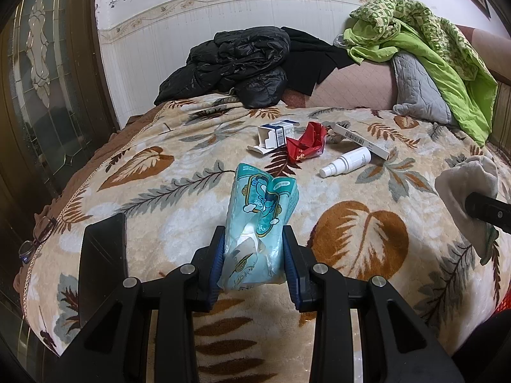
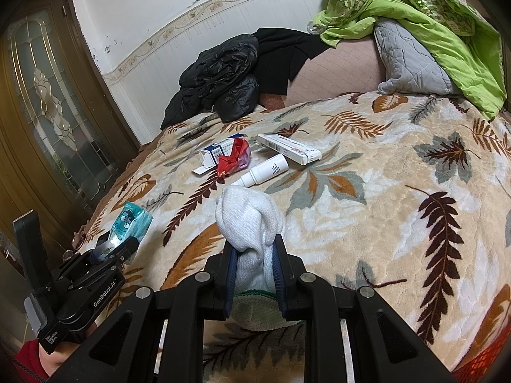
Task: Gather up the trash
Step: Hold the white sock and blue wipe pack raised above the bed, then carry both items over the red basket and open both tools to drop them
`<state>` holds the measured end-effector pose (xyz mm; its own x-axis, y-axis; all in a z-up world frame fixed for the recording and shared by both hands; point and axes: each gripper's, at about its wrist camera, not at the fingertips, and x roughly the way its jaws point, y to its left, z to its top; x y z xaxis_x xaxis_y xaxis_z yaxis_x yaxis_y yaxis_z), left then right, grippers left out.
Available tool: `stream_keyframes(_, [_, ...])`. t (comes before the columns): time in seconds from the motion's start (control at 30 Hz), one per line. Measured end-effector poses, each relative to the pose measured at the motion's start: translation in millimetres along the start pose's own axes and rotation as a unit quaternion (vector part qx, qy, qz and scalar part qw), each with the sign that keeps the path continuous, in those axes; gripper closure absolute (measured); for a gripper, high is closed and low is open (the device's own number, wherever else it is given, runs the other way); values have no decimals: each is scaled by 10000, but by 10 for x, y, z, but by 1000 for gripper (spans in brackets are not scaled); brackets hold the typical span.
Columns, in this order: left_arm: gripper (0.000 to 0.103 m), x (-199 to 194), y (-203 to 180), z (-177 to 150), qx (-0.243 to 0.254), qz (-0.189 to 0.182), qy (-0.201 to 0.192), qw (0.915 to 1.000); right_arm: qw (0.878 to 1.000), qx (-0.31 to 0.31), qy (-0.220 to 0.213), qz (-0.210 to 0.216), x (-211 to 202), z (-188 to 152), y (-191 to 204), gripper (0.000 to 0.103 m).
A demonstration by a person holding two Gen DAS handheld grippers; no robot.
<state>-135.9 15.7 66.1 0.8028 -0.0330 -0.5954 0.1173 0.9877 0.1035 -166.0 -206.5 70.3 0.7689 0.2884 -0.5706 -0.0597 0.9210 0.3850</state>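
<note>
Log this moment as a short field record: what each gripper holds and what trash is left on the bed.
left gripper: shut on teal tissue pack
right gripper: shut on white sock
surface: leaf-pattern blanket
left on blanket: open small carton, red wrapper, white spray bottle, long white box
far end: black jacket, green cloth, grey pillow
</note>
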Motion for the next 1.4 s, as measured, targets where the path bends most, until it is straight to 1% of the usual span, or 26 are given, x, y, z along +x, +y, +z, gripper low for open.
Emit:
stream_keyframes(0.7, [71, -4, -25, -5, 6, -1, 9, 10000, 10000, 0, -5, 12, -2, -7, -8, 81])
stream_keyframes(0.8, [71, -14, -41, -13, 21, -119, 2, 9999, 9999, 101, -40, 22, -20, 5, -41, 81])
stream_keyframes(0.87, [71, -29, -95, -36, 66, -306, -8, 9995, 9995, 301, -61, 41, -64, 17, -111, 81])
stream_keyframes(0.9, [71, -51, -136, -47, 131, -520, -6, 9986, 9992, 403, -53, 66, -96, 22, -149, 81])
stream_keyframes(1.0, [71, -126, -289, -71, 385, -884, -68, 9953, 9976, 678, -124, 114, -284, 18, -285, 81])
stream_keyframes(1.03, [71, -178, -370, -78, 487, -1086, -82, 9929, 9974, 703, -174, 38, -398, 4, -343, 81])
stream_keyframes(1.13, [71, -321, -584, -69, 718, -1429, -140, 9870, 9952, 935, -285, -70, -726, -53, -544, 81])
stream_keyframes(1.17, [71, -378, -678, -64, 815, -1582, -146, 9839, 9942, 1024, -318, -106, -828, -75, -617, 81])
stream_keyframes(1.2, [71, -433, -772, -53, 896, -1758, -142, 9802, 9930, 1113, -359, -168, -947, -106, -699, 81])
stream_keyframes(1.23, [71, -509, -905, -45, 988, -2019, -116, 9743, 9917, 1193, -408, -265, -1078, -143, -787, 81])
stream_keyframes(1.3, [71, -637, -1153, -32, 1163, -2379, -62, 9643, 9881, 1344, -516, -537, -1350, -208, -988, 81])
stream_keyframes(1.4, [71, -833, -1577, -14, 1528, -2923, 6, 9441, 9784, 1681, -713, -967, -1801, -332, -1339, 81])
